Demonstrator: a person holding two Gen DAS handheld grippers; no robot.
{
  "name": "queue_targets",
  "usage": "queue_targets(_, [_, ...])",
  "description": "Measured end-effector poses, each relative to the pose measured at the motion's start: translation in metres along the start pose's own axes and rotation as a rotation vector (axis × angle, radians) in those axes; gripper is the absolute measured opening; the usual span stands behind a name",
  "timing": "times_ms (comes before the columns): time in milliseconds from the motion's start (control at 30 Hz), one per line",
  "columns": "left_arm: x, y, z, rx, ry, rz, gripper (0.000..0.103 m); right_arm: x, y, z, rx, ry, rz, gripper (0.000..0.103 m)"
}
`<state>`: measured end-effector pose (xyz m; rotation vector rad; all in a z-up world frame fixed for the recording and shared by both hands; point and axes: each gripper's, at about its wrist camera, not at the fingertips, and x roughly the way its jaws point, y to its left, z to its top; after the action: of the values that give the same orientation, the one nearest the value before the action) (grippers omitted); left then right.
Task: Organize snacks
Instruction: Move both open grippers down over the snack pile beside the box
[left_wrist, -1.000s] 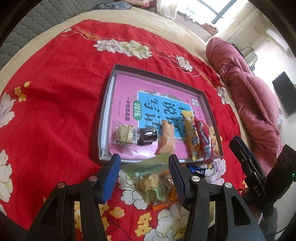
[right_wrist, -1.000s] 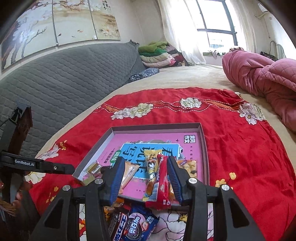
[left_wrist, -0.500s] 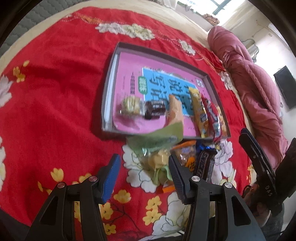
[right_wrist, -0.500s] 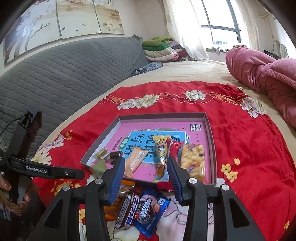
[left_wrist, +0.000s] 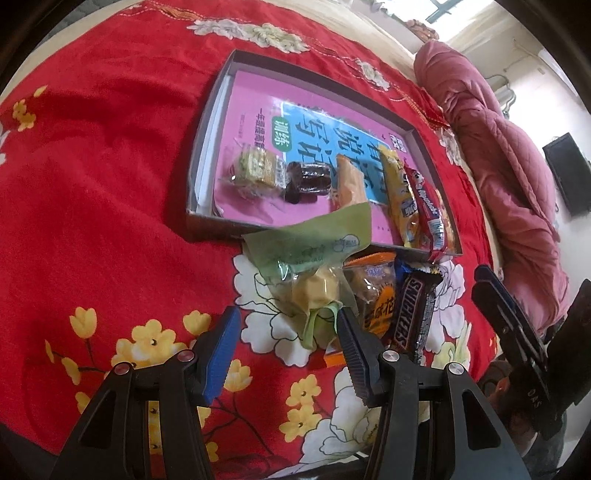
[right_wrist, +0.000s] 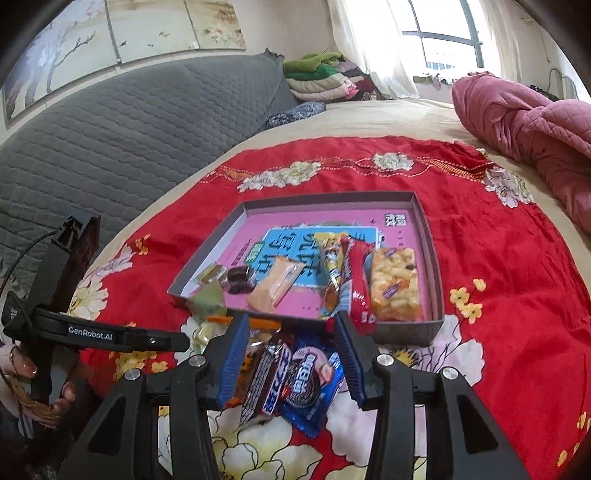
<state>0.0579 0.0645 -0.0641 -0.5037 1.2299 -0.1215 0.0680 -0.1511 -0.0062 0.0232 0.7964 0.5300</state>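
Fingers (left_wrist: 225, 339) hover over a red floral cloth (left_wrist: 110, 155), perhaps bedding.

Red floral blanket (left_wrist: 110, 155), pink quilt (right_wrist: 535, 129), grey headboard (right_wrist: 129, 136), folded clothes (right_wrist: 321, 77)

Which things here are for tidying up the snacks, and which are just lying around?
For the job:
- grey tray, with snacks already in it
- green packet
- orange packet
- Snickers bar
- blue cookie packet
- left gripper and right gripper

Just lying about:
- pink quilt
- folded clothes
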Motion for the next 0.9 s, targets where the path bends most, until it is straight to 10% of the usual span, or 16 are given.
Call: queue_targets(900, [0.024, 0.008, 0.004, -0.109, -0.022, -0.114, 0.055, 0.028, 0.023, -0.025, -0.083, 0.155, -0.009, 0.047])
